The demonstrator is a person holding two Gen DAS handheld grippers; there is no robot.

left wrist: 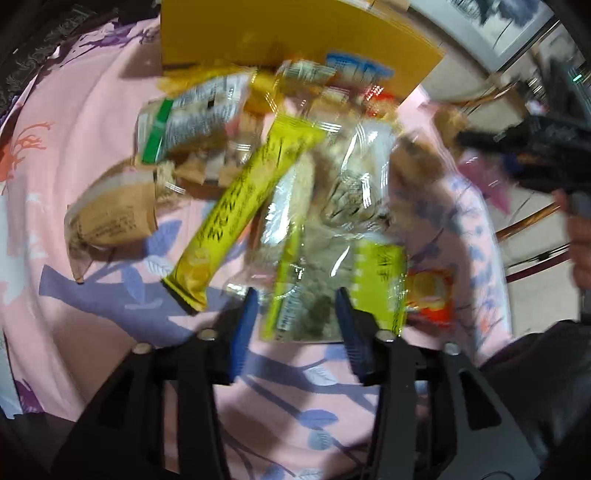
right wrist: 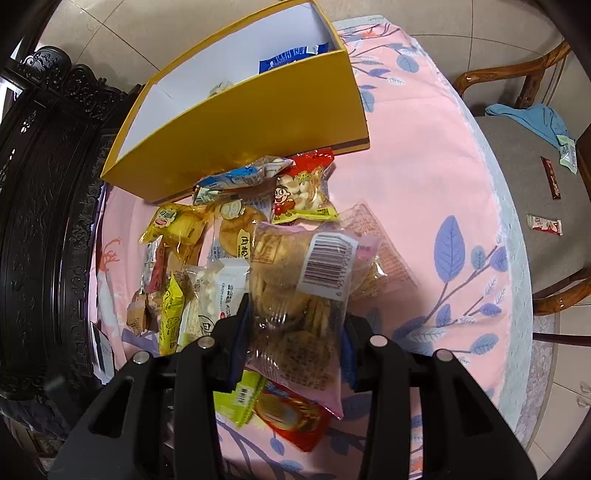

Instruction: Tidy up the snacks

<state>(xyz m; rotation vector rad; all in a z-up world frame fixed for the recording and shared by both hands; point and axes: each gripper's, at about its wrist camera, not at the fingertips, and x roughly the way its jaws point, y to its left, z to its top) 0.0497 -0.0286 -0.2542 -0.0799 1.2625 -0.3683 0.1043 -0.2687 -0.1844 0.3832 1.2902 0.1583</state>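
The right gripper (right wrist: 295,321) pinches a clear bag of round crackers (right wrist: 295,291), its blue pads pressed against the bag's sides; a barcode label (right wrist: 327,264) sits on the bag's far upper part. Directly under the held bag, nearer the gripper body, lie a red packet (right wrist: 291,417) and a light green packet (right wrist: 240,400) on the pink floral tablecloth (right wrist: 424,184). To the gripper's left lies a yellow-green bar wrapper (right wrist: 170,314), with a white packet (right wrist: 221,291) between it and the bag. Beyond the bag, a red cartoon-printed packet (right wrist: 303,188) and a blue-and-white packet (right wrist: 232,181) lie just before the yellow box (right wrist: 240,136), which stands open at the far end of the pile, a blue packet (right wrist: 291,59) inside it.

The left gripper (left wrist: 295,299) has its blue pads on either side of the near end of a clear packet with green-yellow edges (left wrist: 314,280); the frame is blurred, so whether they press on it cannot be told. Just left of it lies a long yellow bar (left wrist: 240,206); further left, a tan packet (left wrist: 110,218). Far ahead stands the yellow box (left wrist: 277,33).
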